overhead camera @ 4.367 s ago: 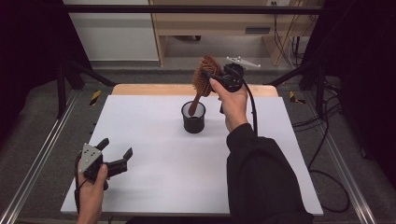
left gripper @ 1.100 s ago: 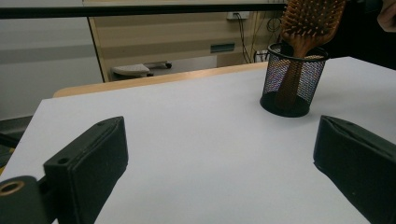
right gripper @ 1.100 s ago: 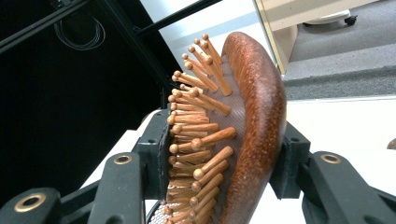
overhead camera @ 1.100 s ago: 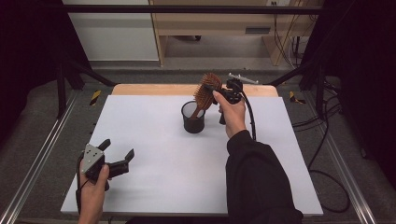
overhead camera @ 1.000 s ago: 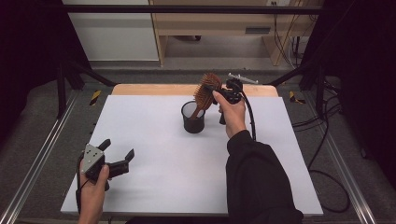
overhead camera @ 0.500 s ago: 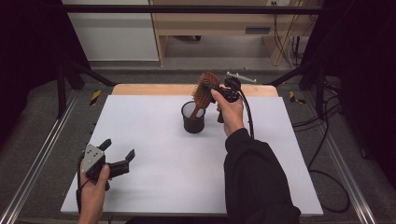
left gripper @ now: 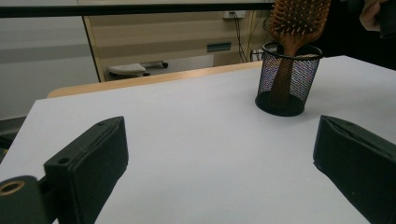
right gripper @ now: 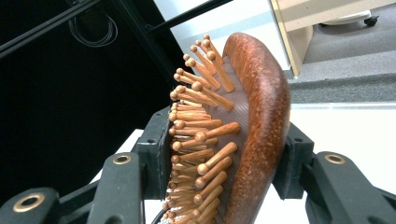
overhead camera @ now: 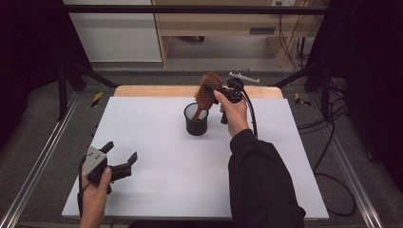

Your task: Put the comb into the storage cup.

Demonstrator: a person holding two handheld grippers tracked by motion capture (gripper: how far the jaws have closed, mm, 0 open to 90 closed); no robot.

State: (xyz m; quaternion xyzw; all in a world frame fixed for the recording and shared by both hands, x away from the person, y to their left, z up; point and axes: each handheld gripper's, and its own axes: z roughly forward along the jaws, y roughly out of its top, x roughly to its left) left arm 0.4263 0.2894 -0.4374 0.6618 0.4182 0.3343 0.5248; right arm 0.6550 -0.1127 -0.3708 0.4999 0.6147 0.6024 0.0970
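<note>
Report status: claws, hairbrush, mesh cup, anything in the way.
Right claw shut on hairbrush head. Brush handle down in mesh cup, tilted. Left claw open, low over the table by its near left corner. Nothing blocking.

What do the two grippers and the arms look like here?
Both are black two-jaw grippers. The left gripper carries a grey three-cornered plate and has flat rectangular pads. The right gripper has brass-coloured pivot rivets and trails a black cable. The right arm wears a black sleeve; the left forearm is bare.
</note>
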